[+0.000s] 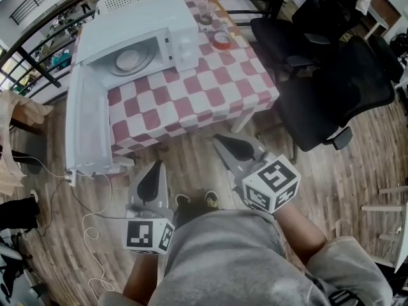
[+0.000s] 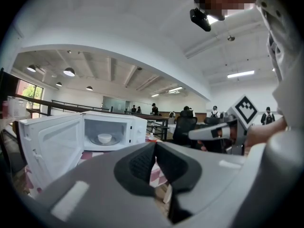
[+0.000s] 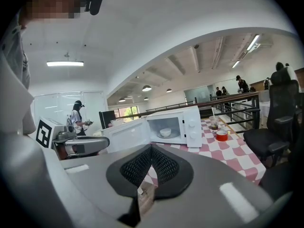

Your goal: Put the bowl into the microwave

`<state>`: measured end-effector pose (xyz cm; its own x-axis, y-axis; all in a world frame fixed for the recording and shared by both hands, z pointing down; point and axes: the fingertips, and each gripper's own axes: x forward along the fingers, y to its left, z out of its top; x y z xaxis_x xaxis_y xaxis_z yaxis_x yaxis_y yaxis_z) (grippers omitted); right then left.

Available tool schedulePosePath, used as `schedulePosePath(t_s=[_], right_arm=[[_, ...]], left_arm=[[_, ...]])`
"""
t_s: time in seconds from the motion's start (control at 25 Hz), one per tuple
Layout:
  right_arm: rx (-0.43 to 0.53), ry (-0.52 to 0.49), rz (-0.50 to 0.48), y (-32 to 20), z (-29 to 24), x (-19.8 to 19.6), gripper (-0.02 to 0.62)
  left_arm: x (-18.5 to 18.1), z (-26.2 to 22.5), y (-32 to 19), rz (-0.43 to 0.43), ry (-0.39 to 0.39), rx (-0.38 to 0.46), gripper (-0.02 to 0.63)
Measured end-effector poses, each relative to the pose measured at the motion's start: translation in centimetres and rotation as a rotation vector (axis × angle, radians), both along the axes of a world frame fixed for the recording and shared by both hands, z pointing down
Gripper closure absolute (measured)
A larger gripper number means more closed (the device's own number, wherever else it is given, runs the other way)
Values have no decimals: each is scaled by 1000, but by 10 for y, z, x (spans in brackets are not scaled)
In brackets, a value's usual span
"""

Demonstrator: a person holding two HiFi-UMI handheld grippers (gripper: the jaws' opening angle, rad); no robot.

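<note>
A red-and-white checked tablecloth [image 1: 191, 101] is spread over a table that stands on a wooden plank floor [image 1: 357, 171]. Toward the cloth's far edge a red-rimmed round object [image 1: 222, 40] is seen, with a clear cup [image 1: 204, 14] just beyond it. Black office chairs [image 1: 331, 88] are set at the table's right. A white cable [image 1: 95, 234] is trailed over the floor at left — a dark railing [image 1: 25, 65] is seen behind.

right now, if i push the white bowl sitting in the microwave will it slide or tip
The bowl looks smooth and white, maybe ceramic, so it probably slides easily and could chip if knocked. It looks low and wide, so tipping seems unlikely. It rests on the turntable plate, which may turn under a push.
</note>
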<state>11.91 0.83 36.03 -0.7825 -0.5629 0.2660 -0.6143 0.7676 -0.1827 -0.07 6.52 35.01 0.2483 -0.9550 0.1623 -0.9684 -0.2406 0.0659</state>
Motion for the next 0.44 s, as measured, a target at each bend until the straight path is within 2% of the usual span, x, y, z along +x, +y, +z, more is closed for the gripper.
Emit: schedulePosePath(t_s=[0.44], right_arm=[[10, -13, -30, 4, -3, -5, 597]], left_arm=[[-3, -1, 5, -39, 7, 5, 594]])
